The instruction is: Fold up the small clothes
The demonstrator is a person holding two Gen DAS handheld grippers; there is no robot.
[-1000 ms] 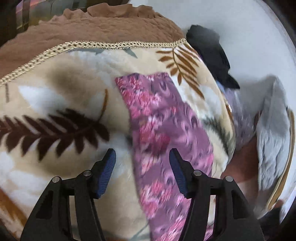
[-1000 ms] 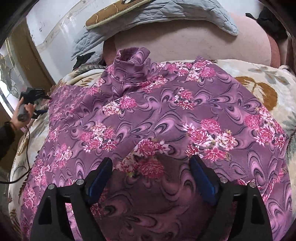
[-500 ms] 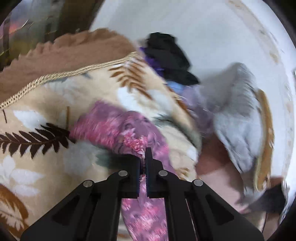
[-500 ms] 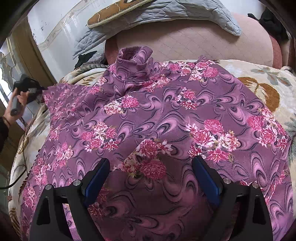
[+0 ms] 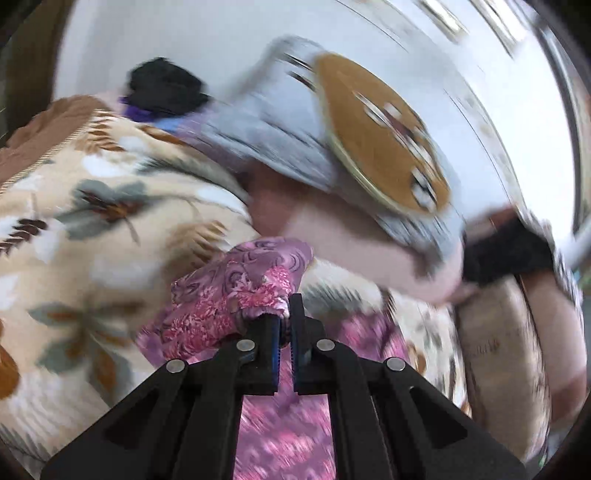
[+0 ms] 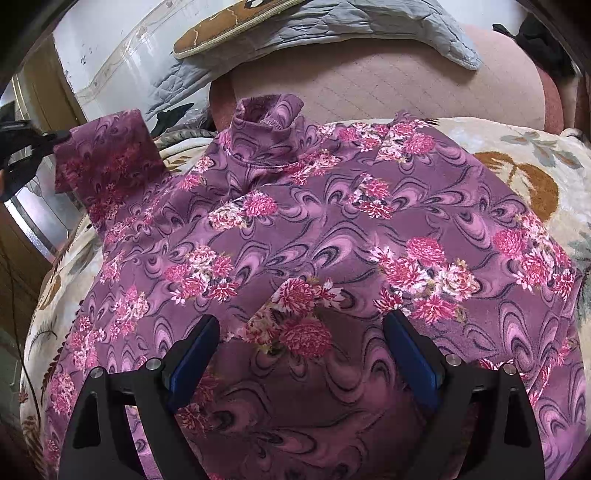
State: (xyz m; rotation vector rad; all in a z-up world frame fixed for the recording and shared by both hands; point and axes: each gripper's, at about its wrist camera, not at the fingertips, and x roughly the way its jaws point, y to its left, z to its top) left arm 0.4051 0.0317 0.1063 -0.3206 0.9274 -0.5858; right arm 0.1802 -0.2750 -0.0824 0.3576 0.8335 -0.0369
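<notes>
A purple floral high-neck top (image 6: 325, 229) lies spread on a cream leaf-print blanket (image 6: 517, 147). My left gripper (image 5: 283, 325) is shut on the cuff of the top's sleeve (image 5: 236, 291) and holds it lifted off the blanket; in the right wrist view the raised sleeve (image 6: 107, 162) hangs at the left, with the left gripper (image 6: 22, 147) at the frame edge. My right gripper (image 6: 301, 347) is open and empty, hovering over the lower middle of the top, where the right sleeve lies folded across the body.
A pink cushion (image 6: 388, 88) and a grey quilted cover (image 6: 369, 22) lie beyond the collar. Dark clothes (image 5: 162, 88) are piled at the blanket's far corner by a white wall (image 5: 258, 33). The blanket's brown border (image 5: 44, 133) is at the left.
My left gripper closed on the sleeve cuff, then lifted it and swung toward the top's body. The right gripper stayed open and nearly still.
</notes>
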